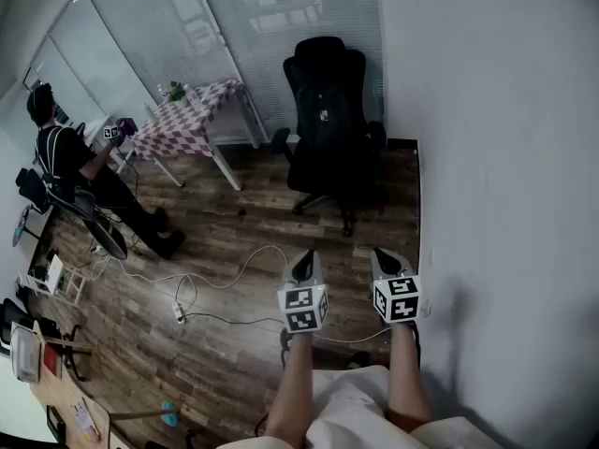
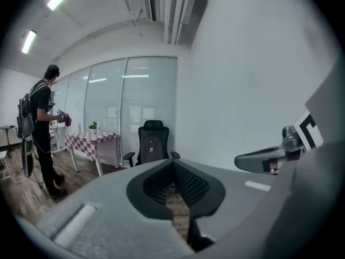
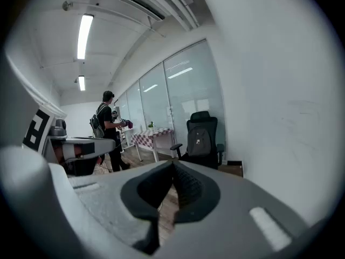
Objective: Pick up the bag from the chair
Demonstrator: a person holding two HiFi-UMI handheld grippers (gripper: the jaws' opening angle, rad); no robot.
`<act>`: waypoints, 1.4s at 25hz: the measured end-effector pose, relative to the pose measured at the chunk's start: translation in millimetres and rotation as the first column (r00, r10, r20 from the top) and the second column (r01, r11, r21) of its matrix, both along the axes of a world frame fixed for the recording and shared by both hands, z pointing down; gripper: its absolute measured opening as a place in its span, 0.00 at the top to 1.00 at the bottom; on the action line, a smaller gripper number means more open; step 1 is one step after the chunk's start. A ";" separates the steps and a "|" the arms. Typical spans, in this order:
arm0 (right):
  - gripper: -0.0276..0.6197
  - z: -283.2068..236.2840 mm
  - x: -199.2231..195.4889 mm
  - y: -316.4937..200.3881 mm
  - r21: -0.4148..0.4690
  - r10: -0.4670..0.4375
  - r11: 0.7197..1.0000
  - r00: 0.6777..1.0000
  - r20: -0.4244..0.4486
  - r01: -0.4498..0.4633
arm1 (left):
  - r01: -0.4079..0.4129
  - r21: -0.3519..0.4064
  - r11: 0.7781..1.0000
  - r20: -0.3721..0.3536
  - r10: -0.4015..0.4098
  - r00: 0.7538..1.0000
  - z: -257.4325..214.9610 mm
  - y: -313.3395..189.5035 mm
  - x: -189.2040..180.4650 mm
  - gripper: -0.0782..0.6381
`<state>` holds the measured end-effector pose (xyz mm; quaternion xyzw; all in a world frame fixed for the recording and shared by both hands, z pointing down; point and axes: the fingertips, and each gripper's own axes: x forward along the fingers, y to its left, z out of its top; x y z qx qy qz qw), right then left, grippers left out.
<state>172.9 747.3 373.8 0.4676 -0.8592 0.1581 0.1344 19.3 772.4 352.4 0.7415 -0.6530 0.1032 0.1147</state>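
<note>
Both grippers sit low in the head view, just above the holder's knees and close side by side: left gripper (image 1: 305, 256) at bottom centre, right gripper (image 1: 383, 253) just to its right. Each gripper's own view shows the ribbed pads pressed together with nothing between them, so both are closed and empty. The bag (image 1: 325, 108), a dark backpack with a small pale label, stands upright on the seat of the black office chair (image 1: 323, 54) in the upper centre of the head view, leaning on the backrest. The chair is by the glass partition and near the white wall at right. In the left gripper view the bag (image 2: 151, 150) shows small, left of centre above the jaw tips; in the right gripper view it (image 3: 200, 139) sits right of centre. It is well apart from both grippers, with bare wood floor between. Judged step: the approach — none of the pick is done yet. To do it well, close in along the wall side and keep feet off the white cable (image 1: 229, 274) that snakes over the floor at left. Open the jaws before arriving, not at the bag. Aim for a top loop or strap rather than the soft body; none can be made out from here. The chair looks likely to roll or swivel if pushed — better to come from above and lift straight up. The checked table (image 1: 192, 120) and the person (image 1: 65, 157) at upper left lie off the path.
</note>
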 end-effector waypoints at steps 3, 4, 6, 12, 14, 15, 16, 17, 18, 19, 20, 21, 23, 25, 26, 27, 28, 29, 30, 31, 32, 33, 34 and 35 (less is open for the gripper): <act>0.96 4.0 3.6 -8.9 -0.013 0.041 0.999 0.998 0.049 -0.040 | -0.023 0.033 0.999 -0.004 0.024 1.000 -9.2 -15.2 8.3 0.88; 0.96 6.3 1.9 -8.8 -0.022 0.051 0.999 0.997 0.060 -0.050 | -0.042 0.044 0.998 -0.008 0.042 0.999 -11.8 -16.6 9.1 0.88; 0.96 9.0 -10.4 -7.7 -0.035 0.055 0.998 0.996 0.069 -0.053 | -0.079 0.049 0.996 -0.002 0.080 0.997 -16.0 -20.6 1.6 0.88; 0.96 13.8 -41.1 -27.5 -0.024 0.012 1.000 1.000 -0.010 -0.012 | -0.056 0.017 0.998 -0.041 0.057 0.998 -4.9 -35.7 -33.0 0.88; 0.96 14.4 -45.5 -32.1 -0.004 0.008 1.000 1.000 -0.013 -0.008 | -0.051 0.009 0.999 -0.035 0.052 0.998 3.2 -37.7 -38.5 0.88; 0.96 15.3 -47.9 -33.2 0.003 0.010 1.000 1.000 -0.012 -0.010 | -0.048 0.006 0.999 -0.040 0.049 0.998 7.3 -38.0 -41.4 0.88; 0.96 16.4 -49.9 -34.6 0.005 0.015 1.000 1.000 -0.008 -0.015 | -0.047 0.003 0.999 -0.046 0.047 0.998 11.1 -38.6 -43.9 0.88; 0.96 17.7 -51.2 -37.1 0.004 0.021 1.000 1.000 -0.004 -0.021 | -0.049 -0.001 0.999 -0.047 0.049 0.998 14.4 -40.4 -45.5 0.88; 0.96 19.2 -51.5 -41.6 0.001 0.028 1.000 1.000 0.000 -0.028 | -0.052 -0.004 0.999 -0.043 0.052 0.998 17.3 -44.2 -45.8 0.88; 0.96 20.9 -51.2 -48.1 -0.003 0.034 0.999 0.999 0.003 -0.034 | -0.057 -0.008 0.998 -0.038 0.057 0.998 20.0 -50.3 -45.4 0.88; 0.96 23.2 -50.9 -56.5 -0.009 0.038 0.999 0.999 0.004 -0.038 | -0.063 -0.012 0.998 -0.034 0.062 0.997 22.9 -58.4 -44.9 0.88; 0.96 26.2 -51.2 -65.9 -0.015 0.041 0.999 0.999 0.003 -0.041 | -0.069 -0.016 0.997 -0.030 0.068 0.997 26.2 -67.8 -44.8 0.88; 0.96 34.1 -53.9 -86.1 -0.034 0.037 0.999 0.999 -0.004 -0.037 | -0.079 -0.026 0.997 -0.022 0.078 0.997 33.6 -89.3 -46.6 0.88; 0.96 42.6 -59.2 -106.7 -0.060 0.016 0.998 1.000 -0.016 -0.017 | -0.088 -0.039 0.995 -0.021 0.087 0.996 40.6 -113.5 -49.8 0.88; 0.96 46.2 -61.8 -117.4 -0.073 0.007 0.997 1.000 -0.023 -0.008 | -0.094 -0.046 0.995 -0.025 0.093 0.995 43.5 -126.7 -51.6 0.88; 0.96 49.4 -63.8 -128.5 -0.084 0.001 0.996 1.000 -0.030 -0.003 | -0.099 -0.053 0.994 -0.030 0.098 0.995 46.2 -140.6 -53.3 0.88; 0.96 52.7 -65.0 -140.0 -0.094 -0.002 0.996 0.999 -0.038 -0.002 | -0.103 -0.060 0.993 -0.037 0.101 0.994 48.8 -154.9 -55.3 0.88; 0.96 55.8 -65.6 -152.4 -0.103 -0.002 0.995 0.999 -0.045 -0.003 | -0.105 -0.065 0.992 -0.046 0.102 0.994 51.4 -169.3 -57.6 0.88; 0.96 58.8 -66.0 -166.3 -0.111 0.000 0.994 0.999 -0.049 -0.005 | -0.105 -0.070 0.992 -0.054 0.101 0.993 54.0 -184.3 -60.2 0.88; 0.96 61.5 -66.3 -182.2 -0.119 0.003 0.993 0.999 -0.051 -0.009 | -0.105 -0.074 0.992 -0.062 0.101 0.993 56.6 -200.4 -63.0 0.88; 0.96 63.9 -66.9 -200.3 -0.128 0.008 0.992 0.999 -0.053 -0.015 | -0.108 -0.079 0.991 -0.066 0.103 0.992 59.2 -217.8 -66.1 0.88; 0.96 65.5 -67.7 -219.7 -0.134 0.015 0.991 0.998 -0.058 -0.022 | -0.114 -0.084 0.990 -0.067 0.108 0.992 61.8 -235.9 -69.4 0.88; 0.96 65.9 -68.7 -239.0 -0.139 0.023 0.990 0.998 -0.064 -0.032 | -0.120 -0.090 0.989 -0.066 0.114 0.991 64.0 -253.9 -73.5 0.88; 0.96 64.8 -69.9 -257.0 -0.139 0.034 0.989 0.997 -0.069 -0.043 | -0.125 -0.095 0.988 -0.067 0.119 0.991 65.4 -271.1 -78.6 0.88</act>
